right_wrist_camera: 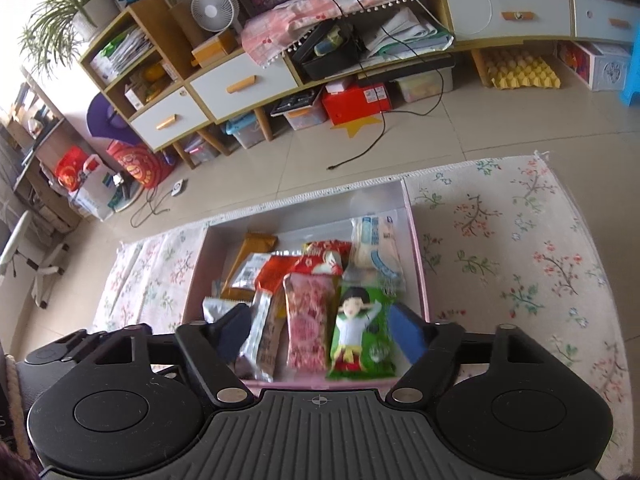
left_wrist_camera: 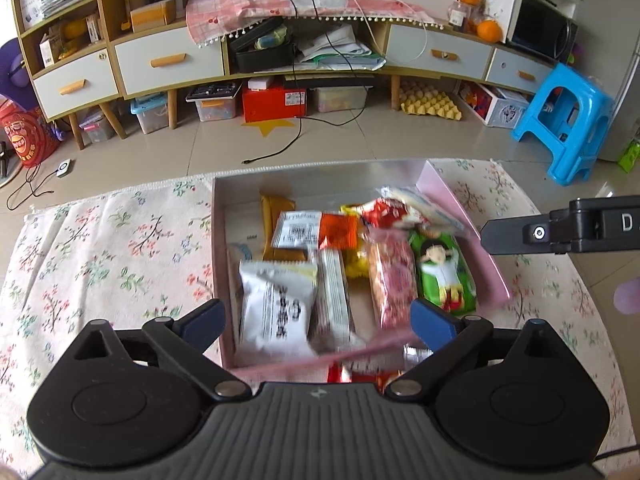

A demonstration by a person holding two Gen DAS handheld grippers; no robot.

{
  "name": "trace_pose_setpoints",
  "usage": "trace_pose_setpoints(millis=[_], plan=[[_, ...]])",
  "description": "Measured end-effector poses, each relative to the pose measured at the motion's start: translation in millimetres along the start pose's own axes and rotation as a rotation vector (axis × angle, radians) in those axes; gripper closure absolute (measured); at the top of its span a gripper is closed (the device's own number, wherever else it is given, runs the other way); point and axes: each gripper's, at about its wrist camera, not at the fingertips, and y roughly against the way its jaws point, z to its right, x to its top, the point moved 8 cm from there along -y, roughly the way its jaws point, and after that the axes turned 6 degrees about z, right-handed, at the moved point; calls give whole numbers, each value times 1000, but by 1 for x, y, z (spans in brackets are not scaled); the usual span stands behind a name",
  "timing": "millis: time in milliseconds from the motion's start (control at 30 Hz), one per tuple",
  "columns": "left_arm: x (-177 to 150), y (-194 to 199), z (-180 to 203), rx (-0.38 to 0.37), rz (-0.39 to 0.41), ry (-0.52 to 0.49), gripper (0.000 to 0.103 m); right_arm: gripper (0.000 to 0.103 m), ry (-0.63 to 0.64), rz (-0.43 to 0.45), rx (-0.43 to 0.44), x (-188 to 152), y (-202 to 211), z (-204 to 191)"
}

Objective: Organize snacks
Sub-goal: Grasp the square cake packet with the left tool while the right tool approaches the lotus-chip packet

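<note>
Pink cardboard box (left_wrist_camera: 472,224), open top, sits mid-frame on the floral cloth (left_wrist_camera: 100,248) in the left wrist view. Snack packs fill it: white pouch (left_wrist_camera: 276,304) lower centre, striped silver bar (left_wrist_camera: 334,300) beside it, pink-red speckled pack (left_wrist_camera: 392,280), green cartoon pack (left_wrist_camera: 444,276) toward the right wall, orange sachet (left_wrist_camera: 340,232) and a brown pack (left_wrist_camera: 276,208) further up. Left gripper (left_wrist_camera: 320,320) is spread wide over the near end, pinching nothing. Right gripper's finger (left_wrist_camera: 560,230) pokes in at the right edge. A red wrapper at bottom centre is blurred; can't tell if it's inside the box.

Right wrist view: same box (right_wrist_camera: 416,248) centre frame, cloth (right_wrist_camera: 520,248) to the right. Right gripper (right_wrist_camera: 320,340) apart, nothing between the pads; green cartoon pack (right_wrist_camera: 360,332) and pink-red speckled pack (right_wrist_camera: 308,328) lie just ahead of it. Clear blue-print bag (right_wrist_camera: 378,248) upper right of the pile.

Handling, my read: all light, soft film, slick, crinkly, contents likely crushable. Pinch across the narrow width or at a crimped end seal, gentle squeeze. Overlapping packs may drag neighbours.
</note>
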Motion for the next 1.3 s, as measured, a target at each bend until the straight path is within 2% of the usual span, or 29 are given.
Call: trace_pose_setpoints(millis=[467,533,600,767,967,1067,1300], plan=[[-43,16,6,-22,-40,-3,2,21,67,-18,-37,-42,22,1],[-48,16,7,-30,-38,-14,2,21,61,-21,-34,-50,21,3],[-54,16,9,-36,-34,-35,2,16,48,-29,-33,-58,17,7],[-73,12,10,-25,-35,-71,2,15,73,-74,-66,-79,5,16],[-87,3,11,-54,-64,-27,4,15,81,-102,-96,-95,-3,26],[-90,1,11,-60,-59,14,10,15,112,-128,-112,-105,-9,26],[-91,-6,19,-87,-61,5,39,15,171,-178,-135,-121,-29,24]])
